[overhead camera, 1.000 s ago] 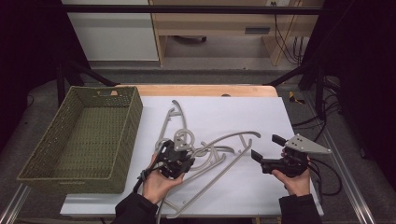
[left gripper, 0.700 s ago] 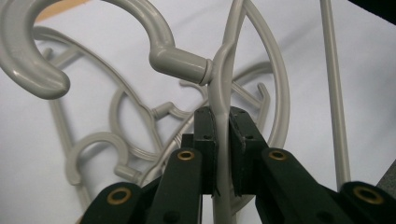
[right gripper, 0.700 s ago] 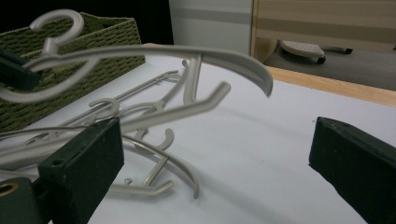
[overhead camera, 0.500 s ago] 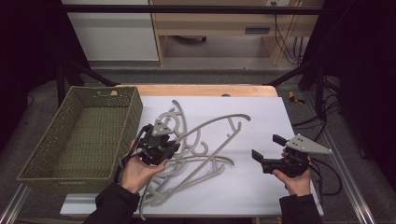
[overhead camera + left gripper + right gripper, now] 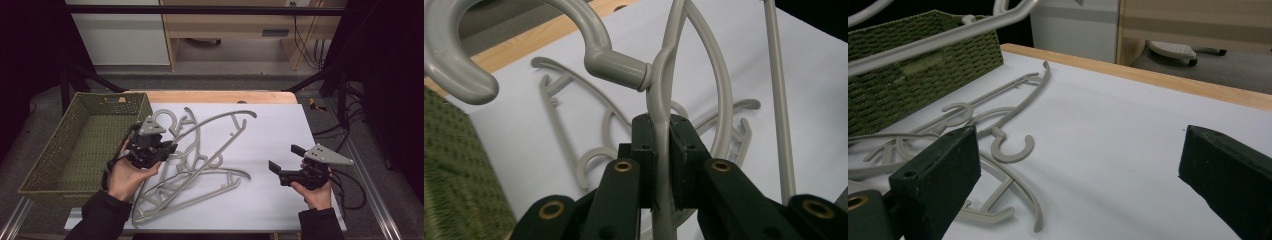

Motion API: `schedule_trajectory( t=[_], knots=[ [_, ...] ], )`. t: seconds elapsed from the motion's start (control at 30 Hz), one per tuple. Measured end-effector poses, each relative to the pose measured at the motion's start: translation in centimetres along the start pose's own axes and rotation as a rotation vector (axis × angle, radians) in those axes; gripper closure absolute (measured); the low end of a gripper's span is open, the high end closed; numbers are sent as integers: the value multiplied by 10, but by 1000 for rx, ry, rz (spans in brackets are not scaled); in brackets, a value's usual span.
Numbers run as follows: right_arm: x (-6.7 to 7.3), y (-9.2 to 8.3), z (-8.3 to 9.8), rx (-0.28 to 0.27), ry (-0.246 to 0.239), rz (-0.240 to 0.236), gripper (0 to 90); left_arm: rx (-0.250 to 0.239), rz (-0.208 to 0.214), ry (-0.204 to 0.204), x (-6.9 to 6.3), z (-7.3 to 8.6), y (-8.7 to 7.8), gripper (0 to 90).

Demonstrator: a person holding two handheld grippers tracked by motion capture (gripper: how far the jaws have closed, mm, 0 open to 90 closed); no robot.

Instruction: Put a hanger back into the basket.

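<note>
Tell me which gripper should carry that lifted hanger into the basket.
Left. The left gripper is already shut on the hanger, right beside the basket. The right gripper sits open on the table's far side.

Bright even light on the white tabletop [image 5: 270, 200], dark room around it, soft faint shadows, nearest hanger hook [image 5: 454, 75] blurred, slight grain
</note>
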State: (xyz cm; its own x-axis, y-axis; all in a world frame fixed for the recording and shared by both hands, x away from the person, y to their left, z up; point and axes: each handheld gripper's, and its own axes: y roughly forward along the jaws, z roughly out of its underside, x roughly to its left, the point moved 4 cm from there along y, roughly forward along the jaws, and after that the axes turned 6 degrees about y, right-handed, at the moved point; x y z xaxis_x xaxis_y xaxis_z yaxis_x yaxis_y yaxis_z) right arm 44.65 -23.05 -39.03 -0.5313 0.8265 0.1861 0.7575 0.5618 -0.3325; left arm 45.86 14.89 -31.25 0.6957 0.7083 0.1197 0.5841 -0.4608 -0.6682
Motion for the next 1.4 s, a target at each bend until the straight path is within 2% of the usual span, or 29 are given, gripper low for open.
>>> schedule_trajectory(
  t=[0.17, 0.43, 0.53, 0.67, 0.7, 0.87, 1.1, 1.27, 1.4],
  knots=[
    [0, 1, 1, 8, 2, 2, 36, 12, -26, 22, 21, 6, -16, 824],
    [-1, 2, 1, 7, 3, 3, 36, -16, -80, -19, 62, 18, -36, 824],
    [-1, 2, 1, 8, 4, 4, 36, -19, -92, -21, 76, 23, -40, 824],
    [-1, 3, 2, 9, 9, 6, 36, -21, -107, -32, 95, 28, -43, 824],
    [-2, 3, 2, 12, -4, 5, 36, -28, -112, -37, 98, 29, -42, 824],
    [-2, 4, 3, 18, -5, 9, 36, -17, -140, -37, 118, 31, -44, 824],
    [-3, 4, 3, 19, -3, 8, 37, -17, -155, -38, 145, 33, -45, 824],
    [-4, 5, 4, 21, 2, 13, 37, -20, -149, -49, 165, 33, -46, 824],
    [-4, 5, 4, 19, 3, 13, 37, -14, -175, -44, 179, 34, -48, 824]
  ],
)
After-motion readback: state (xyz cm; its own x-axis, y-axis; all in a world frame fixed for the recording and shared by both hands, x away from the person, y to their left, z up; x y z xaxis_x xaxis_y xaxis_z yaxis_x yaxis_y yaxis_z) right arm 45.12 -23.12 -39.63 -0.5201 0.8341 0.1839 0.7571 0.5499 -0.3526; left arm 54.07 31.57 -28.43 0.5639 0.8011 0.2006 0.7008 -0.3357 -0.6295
